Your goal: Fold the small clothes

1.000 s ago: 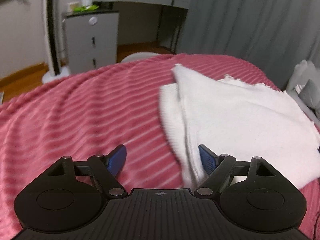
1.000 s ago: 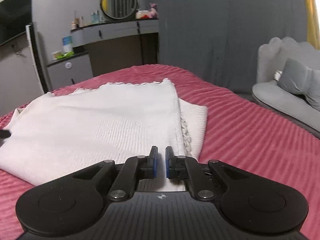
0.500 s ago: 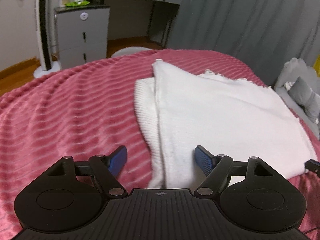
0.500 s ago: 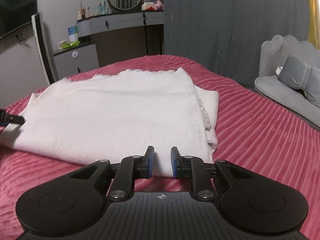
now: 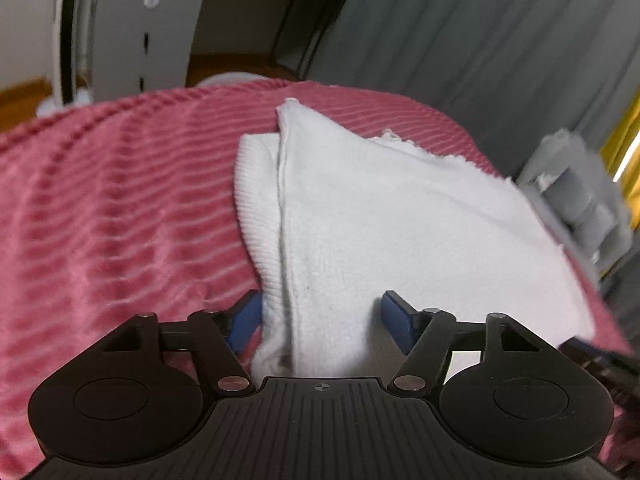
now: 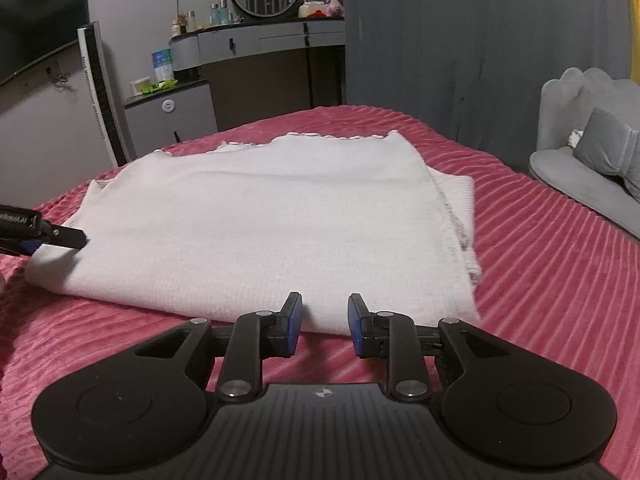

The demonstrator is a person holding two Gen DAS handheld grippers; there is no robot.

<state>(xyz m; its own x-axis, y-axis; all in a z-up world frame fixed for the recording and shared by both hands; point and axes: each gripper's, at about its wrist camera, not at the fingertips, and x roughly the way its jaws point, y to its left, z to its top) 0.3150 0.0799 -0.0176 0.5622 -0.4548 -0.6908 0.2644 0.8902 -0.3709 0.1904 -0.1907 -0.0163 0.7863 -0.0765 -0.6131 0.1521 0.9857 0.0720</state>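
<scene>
The white knit garment (image 6: 256, 224) lay folded flat on the pink ribbed bedspread (image 6: 540, 248). The left gripper (image 5: 320, 316), jaws closing, straddled its 9 o'clock folded corner. The right gripper (image 6: 323, 320), jaws opening and empty, stood at the 6 o'clock edge; bare bedspread lay toward 3 o'clock.

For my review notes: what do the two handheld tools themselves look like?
Both match: the left tool and the right tool have a matte black ribbed body, two round side discs, black linkage arms with silver pivot pins, blue pads on the fingertips, and a small crosshair mark. No cables or sleeves show.
</scene>
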